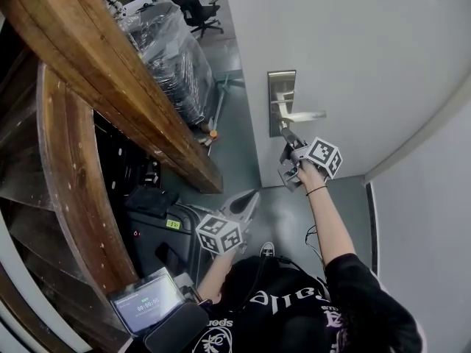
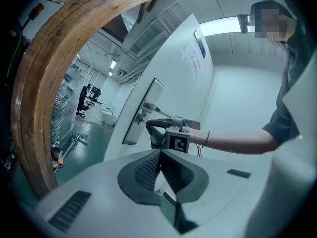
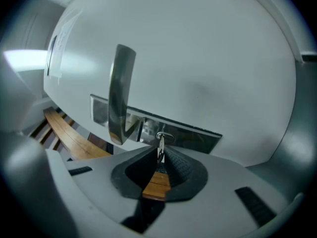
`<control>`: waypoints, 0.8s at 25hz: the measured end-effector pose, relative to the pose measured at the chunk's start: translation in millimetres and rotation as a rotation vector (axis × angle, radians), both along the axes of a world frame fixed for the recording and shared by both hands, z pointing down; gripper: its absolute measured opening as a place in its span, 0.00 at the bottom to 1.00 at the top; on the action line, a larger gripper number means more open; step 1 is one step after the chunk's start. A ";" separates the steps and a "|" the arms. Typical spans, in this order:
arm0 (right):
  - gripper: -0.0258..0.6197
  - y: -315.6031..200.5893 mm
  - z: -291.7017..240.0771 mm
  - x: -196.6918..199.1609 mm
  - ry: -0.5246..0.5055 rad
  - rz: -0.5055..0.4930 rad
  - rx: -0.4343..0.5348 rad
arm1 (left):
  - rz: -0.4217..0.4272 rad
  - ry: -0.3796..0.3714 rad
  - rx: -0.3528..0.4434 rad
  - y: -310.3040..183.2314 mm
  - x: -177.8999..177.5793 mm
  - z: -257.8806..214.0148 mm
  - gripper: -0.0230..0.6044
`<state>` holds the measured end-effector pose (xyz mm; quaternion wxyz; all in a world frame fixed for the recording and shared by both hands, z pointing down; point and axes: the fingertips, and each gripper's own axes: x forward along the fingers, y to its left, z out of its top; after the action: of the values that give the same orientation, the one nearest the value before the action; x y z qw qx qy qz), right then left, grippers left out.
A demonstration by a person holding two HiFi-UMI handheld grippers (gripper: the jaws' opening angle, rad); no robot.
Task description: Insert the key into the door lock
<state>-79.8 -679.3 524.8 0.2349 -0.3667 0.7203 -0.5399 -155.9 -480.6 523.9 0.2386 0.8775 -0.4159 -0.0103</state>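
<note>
The white door (image 1: 353, 57) carries a steel lock plate (image 1: 281, 98) with a lever handle (image 1: 303, 114). My right gripper (image 1: 285, 131) is at the plate's lower part, just below the handle, shut on a small silver key (image 3: 160, 149). In the right gripper view the key's tip is at the keyhole cylinder (image 3: 163, 136) on the plate (image 3: 198, 135), beside the handle (image 3: 120, 93). My left gripper (image 1: 252, 199) hangs back from the door, low and to the left, shut on nothing. From the left gripper view, its jaws (image 2: 159, 157) point toward the right gripper (image 2: 166, 132) at the lock plate (image 2: 142, 110).
A curved wooden structure (image 1: 110, 87) fills the left side. Wrapped stacked goods (image 1: 173, 57) stand behind it, with office chairs (image 1: 195, 9) beyond. A black case (image 1: 158, 234) and a tablet (image 1: 147, 304) lie near the person's left. A side wall (image 1: 427, 219) runs along the right.
</note>
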 end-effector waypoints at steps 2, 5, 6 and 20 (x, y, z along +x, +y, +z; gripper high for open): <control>0.10 11.8 -0.3 -0.1 0.093 -0.034 0.029 | 0.003 -0.001 0.001 1.5 1.7 0.5 0.04; 0.10 41.9 -2.8 3.3 0.203 -0.086 0.080 | 0.001 -0.001 0.003 2.1 3.3 -1.3 0.04; 0.10 54.7 -4.4 4.7 0.224 -0.104 0.096 | -0.001 0.000 0.004 2.6 4.6 -2.2 0.04; 0.09 258.7 -21.0 81.7 0.373 -0.208 0.180 | 0.027 0.026 0.010 66.6 77.5 -16.7 0.04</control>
<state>1.9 -420.6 503.7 0.0725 -0.3613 0.8305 -0.4177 -78.4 -414.0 507.2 0.2397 0.8839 -0.4011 -0.0204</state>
